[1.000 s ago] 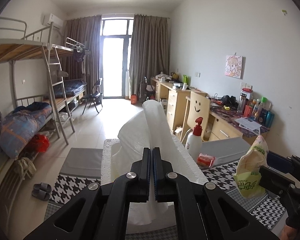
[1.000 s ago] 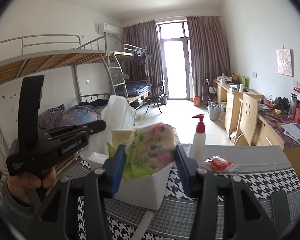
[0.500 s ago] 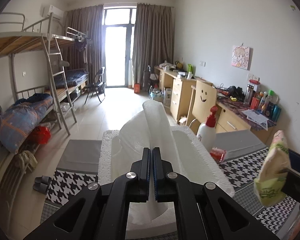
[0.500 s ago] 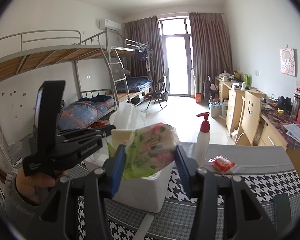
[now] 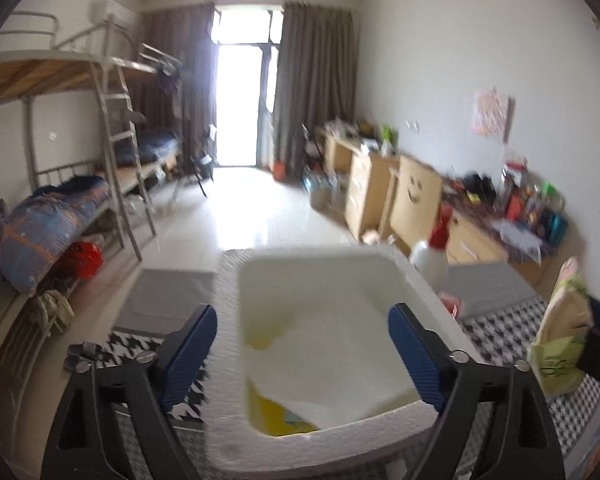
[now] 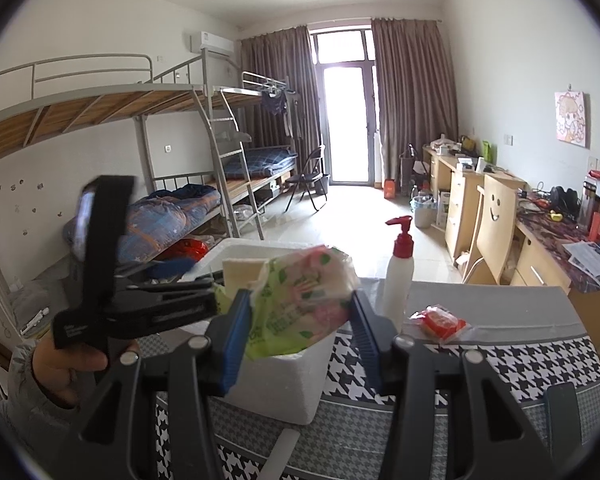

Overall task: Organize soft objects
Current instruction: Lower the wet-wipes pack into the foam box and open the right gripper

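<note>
A white foam box (image 5: 228, 360) stands on the houndstooth table; it also shows in the right wrist view (image 6: 284, 392). A white soft pack (image 5: 340, 364) lies inside it over a yellow item (image 5: 272, 416). My left gripper (image 5: 302, 352) is open and empty just above the box; it shows in the right wrist view (image 6: 168, 280) at the left. My right gripper (image 6: 300, 320) is shut on a green and pink tissue pack (image 6: 300, 304), held to the right of the box; the pack also shows in the left wrist view (image 5: 560, 340).
A white pump bottle with a red top (image 6: 398, 276) and a small red packet (image 6: 440, 322) stand on the table behind the box. Desks and a smiley-face chair (image 6: 496, 224) line the right wall. Bunk beds (image 6: 180, 216) line the left.
My left gripper has opened and let go of the white soft pack, which now lies in the foam box. My right gripper still holds the tissue pack, little moved.
</note>
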Demonstrator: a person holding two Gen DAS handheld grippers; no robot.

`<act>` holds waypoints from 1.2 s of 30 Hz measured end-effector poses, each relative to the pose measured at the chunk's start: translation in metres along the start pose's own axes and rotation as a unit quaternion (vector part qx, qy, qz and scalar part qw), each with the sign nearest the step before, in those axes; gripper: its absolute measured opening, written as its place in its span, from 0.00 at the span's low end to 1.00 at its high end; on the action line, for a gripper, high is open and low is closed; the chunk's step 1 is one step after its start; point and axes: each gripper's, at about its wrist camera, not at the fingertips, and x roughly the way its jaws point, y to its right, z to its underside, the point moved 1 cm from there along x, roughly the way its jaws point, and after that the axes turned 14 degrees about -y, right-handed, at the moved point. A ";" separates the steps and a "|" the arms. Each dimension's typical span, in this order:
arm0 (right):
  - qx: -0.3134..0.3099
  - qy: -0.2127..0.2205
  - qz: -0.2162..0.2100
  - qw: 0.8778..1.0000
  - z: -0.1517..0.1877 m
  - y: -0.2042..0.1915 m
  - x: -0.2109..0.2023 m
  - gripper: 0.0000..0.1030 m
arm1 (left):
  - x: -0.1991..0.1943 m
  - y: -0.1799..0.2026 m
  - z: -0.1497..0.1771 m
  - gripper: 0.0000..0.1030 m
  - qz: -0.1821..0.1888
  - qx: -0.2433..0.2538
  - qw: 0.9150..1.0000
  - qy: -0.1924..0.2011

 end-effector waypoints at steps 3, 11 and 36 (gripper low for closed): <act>0.000 -0.002 0.001 1.000 -0.001 -0.001 0.002 0.52 | -0.014 -0.007 0.002 0.91 0.002 -0.003 1.000 0.019; -0.008 -0.003 0.000 1.000 -0.006 -0.004 0.009 0.52 | -0.044 -0.022 0.015 0.97 -0.015 -0.013 0.998 0.059; -0.026 -0.017 0.003 1.000 -0.023 -0.023 0.042 0.52 | -0.061 -0.056 0.049 0.99 -0.052 -0.051 0.996 0.060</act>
